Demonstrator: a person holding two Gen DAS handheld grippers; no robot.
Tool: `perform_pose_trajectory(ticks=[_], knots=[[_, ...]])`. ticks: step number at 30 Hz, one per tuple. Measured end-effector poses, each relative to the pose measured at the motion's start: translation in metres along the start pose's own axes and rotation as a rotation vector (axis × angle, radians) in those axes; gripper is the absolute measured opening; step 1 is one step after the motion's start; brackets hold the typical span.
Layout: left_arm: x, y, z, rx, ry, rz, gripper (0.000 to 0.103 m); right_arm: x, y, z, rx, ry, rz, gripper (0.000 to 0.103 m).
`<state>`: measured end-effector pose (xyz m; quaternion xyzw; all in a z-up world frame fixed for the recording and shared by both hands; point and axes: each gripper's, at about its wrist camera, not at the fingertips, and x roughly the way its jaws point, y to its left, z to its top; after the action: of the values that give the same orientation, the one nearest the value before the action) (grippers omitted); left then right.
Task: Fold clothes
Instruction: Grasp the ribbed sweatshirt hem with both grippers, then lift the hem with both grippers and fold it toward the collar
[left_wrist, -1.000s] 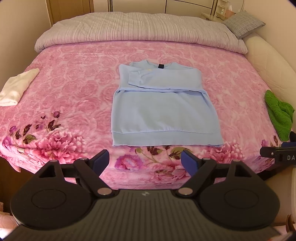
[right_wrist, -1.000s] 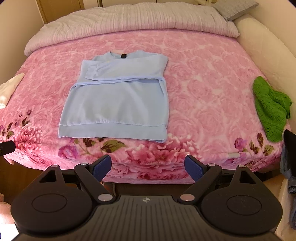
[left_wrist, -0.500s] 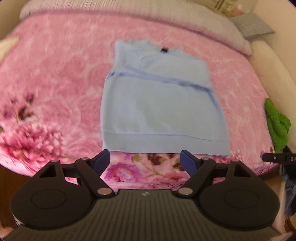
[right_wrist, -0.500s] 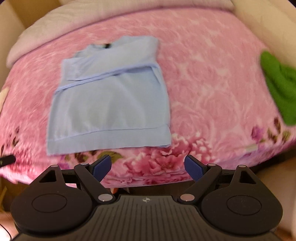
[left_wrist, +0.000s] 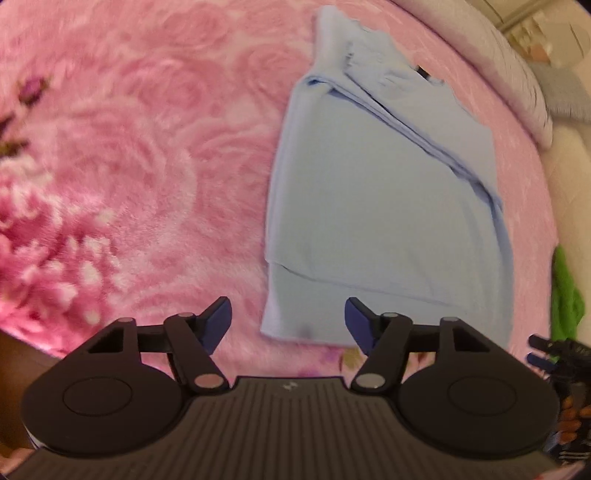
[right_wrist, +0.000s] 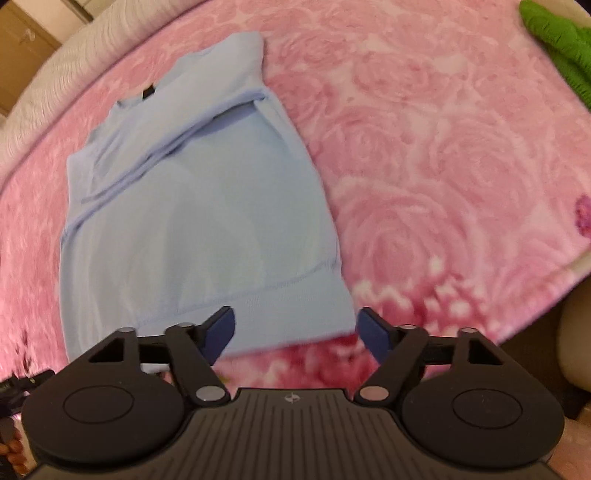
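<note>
The light blue sweatshirt (left_wrist: 388, 206) lay flat on the pink floral blanket (left_wrist: 129, 147) of the bed, collar away from the cameras, both sleeves folded across the chest and the hem band nearest. The left tool (left_wrist: 287, 319) hung with its fingers spread wide and empty over the hem's left corner; the right tool (right_wrist: 296, 326) was likewise spread and empty, poised above the hem's right corner. With the sleeves already crossed and the body still at full length, the garment looked part folded. The chief risk, as I judged it, lay in the pinch at each corner: the blanket's plush pile sat right under the hem, so a finger pushed too deep could catch the blanket along with the cloth, while a shallow bite might take only the top layer and let the back panel sag. If the two corners were lifted unevenly, the fold would run crooked. The crossed sleeves sat loose on the chest and might slide out if the body was dragged or lifted quickly. A green garment (right_wrist: 557, 48) lay well apart at the bed's right edge, out of harm's way.
</note>
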<state>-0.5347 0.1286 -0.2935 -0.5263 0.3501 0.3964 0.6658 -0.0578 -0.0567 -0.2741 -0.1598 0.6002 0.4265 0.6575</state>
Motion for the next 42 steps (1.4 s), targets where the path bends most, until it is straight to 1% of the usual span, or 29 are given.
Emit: perform_pose_trajectory(ticks=[3, 5, 7, 10, 13, 16, 17, 20, 21, 22, 23, 24, 25, 26, 27, 29, 31, 35, 38, 40, 42], knots=[[0.014, 0.020, 0.002, -0.046, -0.019, -0.071, 0.055, 0.016, -0.017, 0.008, 0.017, -0.021, 0.041, 0.071], [0.022, 0.031, 0.001, -0.073, -0.029, -0.124, 0.054, 0.026, -0.029, 0.010, 0.026, -0.033, 0.077, 0.066], [0.029, 0.040, 0.000, -0.101, -0.037, -0.189, 0.054, 0.038, -0.042, 0.009, 0.058, -0.023, 0.127, 0.065], [0.037, 0.052, -0.001, -0.134, -0.066, -0.278, 0.055, 0.053, -0.061, 0.004, 0.120, -0.001, 0.226, 0.059], [0.043, 0.063, 0.000, -0.198, -0.080, -0.391, 0.058, 0.062, -0.074, 0.000, 0.161, -0.004, 0.315, 0.058], [0.052, 0.065, 0.002, -0.205, -0.087, -0.459, 0.060, 0.069, -0.080, 0.003, 0.187, -0.007, 0.405, 0.058], [0.055, 0.063, 0.003, -0.199, -0.085, -0.475, 0.060, 0.073, -0.080, 0.005, 0.190, -0.006, 0.420, 0.058], [0.063, 0.055, 0.009, -0.165, -0.064, -0.504, 0.060, 0.079, -0.075, 0.013, 0.156, -0.002, 0.438, 0.058], [0.065, 0.052, 0.010, -0.149, -0.056, -0.511, 0.057, 0.080, -0.074, 0.014, 0.149, 0.003, 0.444, 0.058], [0.066, 0.051, 0.010, -0.132, -0.046, -0.513, 0.043, 0.082, -0.074, 0.015, 0.142, 0.008, 0.451, 0.056], [0.068, 0.050, 0.010, -0.118, -0.033, -0.507, 0.032, 0.082, -0.075, 0.016, 0.137, 0.019, 0.443, 0.042], [0.070, 0.049, 0.009, -0.104, -0.019, -0.496, 0.012, 0.082, -0.077, 0.016, 0.131, 0.030, 0.433, 0.033], [0.072, 0.049, 0.007, -0.090, -0.004, -0.485, 0.006, 0.082, -0.078, 0.016, 0.126, 0.041, 0.423, 0.023], [0.073, 0.048, 0.006, -0.078, 0.004, -0.477, 0.005, 0.081, -0.081, 0.014, 0.135, 0.045, 0.437, 0.020], [0.071, 0.047, 0.004, -0.071, -0.011, -0.481, 0.003, 0.080, -0.081, 0.013, 0.134, 0.046, 0.444, 0.019], [0.065, 0.045, 0.003, -0.060, -0.050, -0.502, 0.003, 0.074, -0.075, 0.011, 0.120, 0.035, 0.433, 0.018], [0.053, 0.039, 0.005, -0.026, -0.089, -0.512, 0.003, 0.063, -0.065, 0.012, 0.116, 0.018, 0.433, 0.017], [0.023, 0.035, 0.007, 0.013, -0.161, -0.541, 0.002, 0.036, -0.047, 0.017, 0.096, -0.022, 0.476, 0.017], [0.000, 0.041, 0.001, 0.006, -0.207, -0.557, 0.002, 0.019, -0.044, 0.014, 0.119, -0.018, 0.517, 0.016], [-0.012, 0.047, -0.014, 0.003, -0.202, -0.548, 0.002, 0.012, -0.046, 0.005, 0.125, -0.002, 0.527, 0.016], [-0.021, 0.053, -0.031, -0.004, -0.188, -0.538, 0.002, 0.010, -0.051, -0.012, 0.143, 0.027, 0.520, 0.016]])
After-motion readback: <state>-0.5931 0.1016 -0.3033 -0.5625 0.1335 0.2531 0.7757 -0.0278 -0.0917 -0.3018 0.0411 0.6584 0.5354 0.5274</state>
